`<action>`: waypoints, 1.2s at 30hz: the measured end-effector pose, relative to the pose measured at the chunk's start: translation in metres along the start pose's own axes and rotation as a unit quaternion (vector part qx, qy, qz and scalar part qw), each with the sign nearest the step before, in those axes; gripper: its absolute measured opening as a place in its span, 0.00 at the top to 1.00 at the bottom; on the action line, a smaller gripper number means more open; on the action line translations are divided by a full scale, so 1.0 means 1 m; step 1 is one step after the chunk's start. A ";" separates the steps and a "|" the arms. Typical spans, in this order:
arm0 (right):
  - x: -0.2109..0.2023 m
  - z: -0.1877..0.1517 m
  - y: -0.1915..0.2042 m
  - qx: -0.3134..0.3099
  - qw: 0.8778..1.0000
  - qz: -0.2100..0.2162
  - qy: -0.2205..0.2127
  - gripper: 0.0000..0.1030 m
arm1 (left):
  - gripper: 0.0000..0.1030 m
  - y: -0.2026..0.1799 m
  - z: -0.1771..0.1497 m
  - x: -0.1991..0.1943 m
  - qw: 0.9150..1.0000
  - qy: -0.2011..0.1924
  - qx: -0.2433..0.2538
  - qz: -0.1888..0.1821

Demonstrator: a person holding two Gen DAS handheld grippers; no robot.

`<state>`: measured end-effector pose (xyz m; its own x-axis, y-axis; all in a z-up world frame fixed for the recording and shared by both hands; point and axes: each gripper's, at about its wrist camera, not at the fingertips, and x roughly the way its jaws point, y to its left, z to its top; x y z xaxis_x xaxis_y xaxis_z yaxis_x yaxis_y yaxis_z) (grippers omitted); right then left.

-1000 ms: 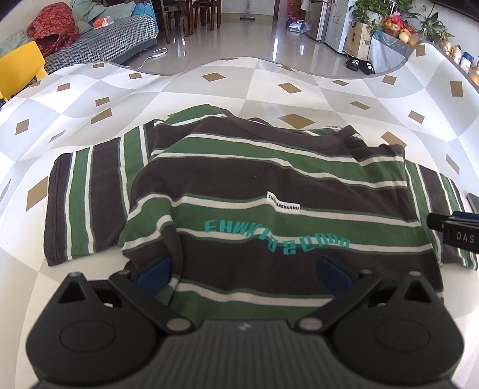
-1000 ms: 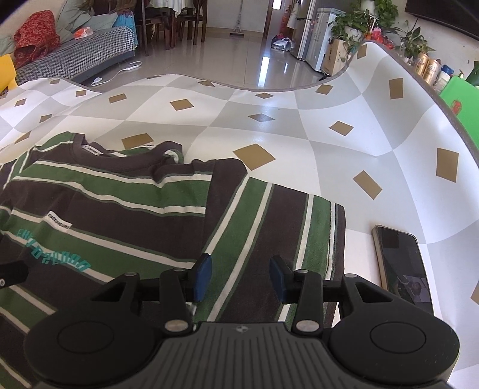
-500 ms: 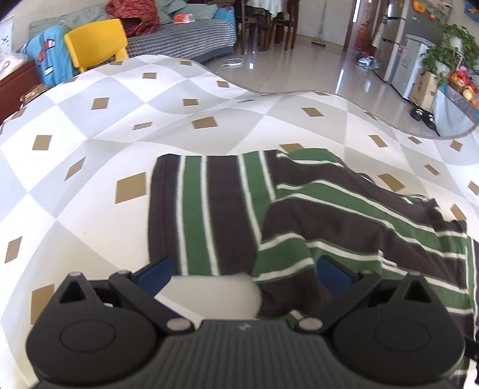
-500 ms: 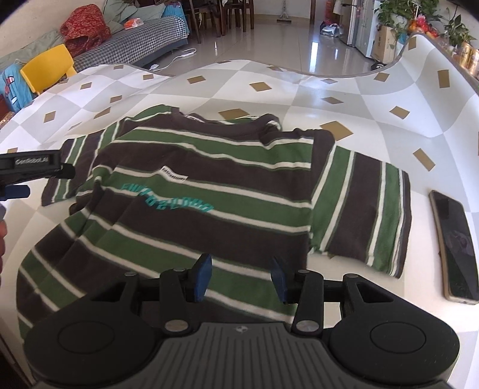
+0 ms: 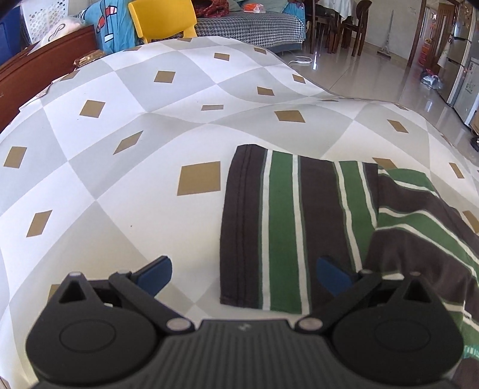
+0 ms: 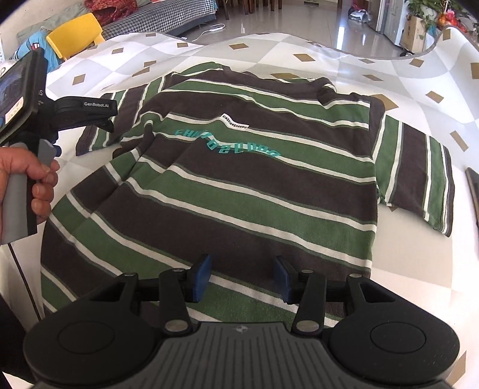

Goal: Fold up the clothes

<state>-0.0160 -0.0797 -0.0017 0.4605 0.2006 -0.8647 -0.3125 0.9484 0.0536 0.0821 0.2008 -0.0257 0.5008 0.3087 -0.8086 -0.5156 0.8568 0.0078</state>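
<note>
Here, right gripper (image 6: pixel 242 276) with jaws parted and just widening, nothing pinched, low over the hem of the striped T-shirt (image 6: pixel 254 179) spread on the checked tablecloth (image 5: pixel 119 134), left gripper (image 5: pixel 244 273) wide open over its sleeve (image 5: pixel 284 227) edge, yellow chair (image 5: pixel 163 16) beyond.
</note>
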 end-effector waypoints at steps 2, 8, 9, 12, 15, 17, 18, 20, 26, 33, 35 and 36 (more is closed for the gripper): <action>0.001 0.000 0.000 0.001 1.000 0.001 -0.002 0.52 | 0.00 -0.001 -0.002 0.007 1.000 0.002 0.008 0.008; 0.004 -0.004 0.010 -0.028 0.999 -0.016 -0.007 0.46 | 0.00 -0.005 0.002 0.010 0.998 -0.021 0.048 0.025; 0.005 -0.004 0.010 -0.029 0.999 -0.017 -0.008 0.45 | 0.00 -0.006 0.003 0.010 0.998 -0.026 0.054 0.031; 0.006 -0.004 0.008 -0.028 0.999 -0.017 -0.010 0.44 | 0.00 -0.002 0.009 0.015 0.998 -0.028 0.045 0.035; 0.007 -0.003 0.007 -0.029 0.999 -0.017 -0.012 0.43 | 0.00 0.004 0.015 0.020 0.998 -0.030 0.034 0.041; 0.008 -0.003 0.006 -0.031 0.999 -0.018 -0.014 0.42 | 0.00 0.004 0.019 0.023 0.997 -0.037 0.038 0.050; 0.009 -0.003 0.006 -0.031 0.999 -0.018 -0.016 0.41 | 0.00 0.004 0.021 0.024 0.997 -0.039 0.039 0.054; 0.010 -0.003 0.005 -0.032 0.999 -0.018 -0.018 0.40 | 0.00 0.005 0.024 0.027 0.997 -0.042 0.038 0.059; 0.012 -0.004 0.003 -0.036 0.999 -0.018 -0.024 0.37 | 0.00 0.011 0.033 0.035 0.997 -0.042 0.020 0.059; 0.012 -0.005 0.005 -0.040 0.999 -0.019 -0.028 0.35 | 0.00 0.020 0.039 0.041 0.998 -0.028 -0.018 0.047; 0.012 -0.006 0.005 -0.040 0.999 -0.020 -0.029 0.35 | 0.00 0.025 0.037 0.039 0.998 -0.024 -0.029 0.040; 0.012 -0.006 0.005 -0.040 0.999 -0.020 -0.029 0.35 | 0.00 0.027 0.036 0.038 0.999 -0.022 -0.031 0.039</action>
<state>-0.0170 -0.0741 -0.0144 0.5213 0.1792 -0.8344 -0.3568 0.9339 -0.0224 0.1123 0.2501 -0.0348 0.4864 0.3919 -0.7809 -0.5952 0.8029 0.0322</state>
